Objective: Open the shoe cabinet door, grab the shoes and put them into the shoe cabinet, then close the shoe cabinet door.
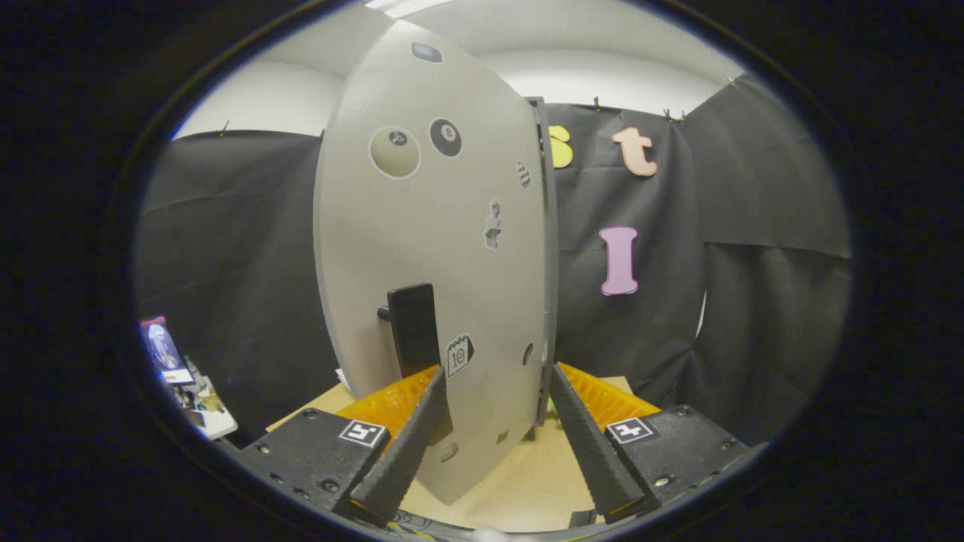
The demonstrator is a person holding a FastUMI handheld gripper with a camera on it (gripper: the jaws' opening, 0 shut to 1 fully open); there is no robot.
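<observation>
The grey shoe cabinet door (429,248), dotted with small stickers, stands upright on edge just ahead of me and is seen at a slant. Its black vertical handle (413,331) sticks out from the lower part of the face. My gripper (497,373) is open, and the door's lower part lies between the two fingers. The left fingertip (431,388) sits just below the handle on the door's face. The right fingertip (561,380) is beside the door's dark edge (548,286). I cannot tell whether either finger touches the door.
A light wooden tabletop (527,482) lies under the door and the fingers. Black cloth walls close off the booth behind and to both sides. A small shelf with clutter (184,380) stands low to the left.
</observation>
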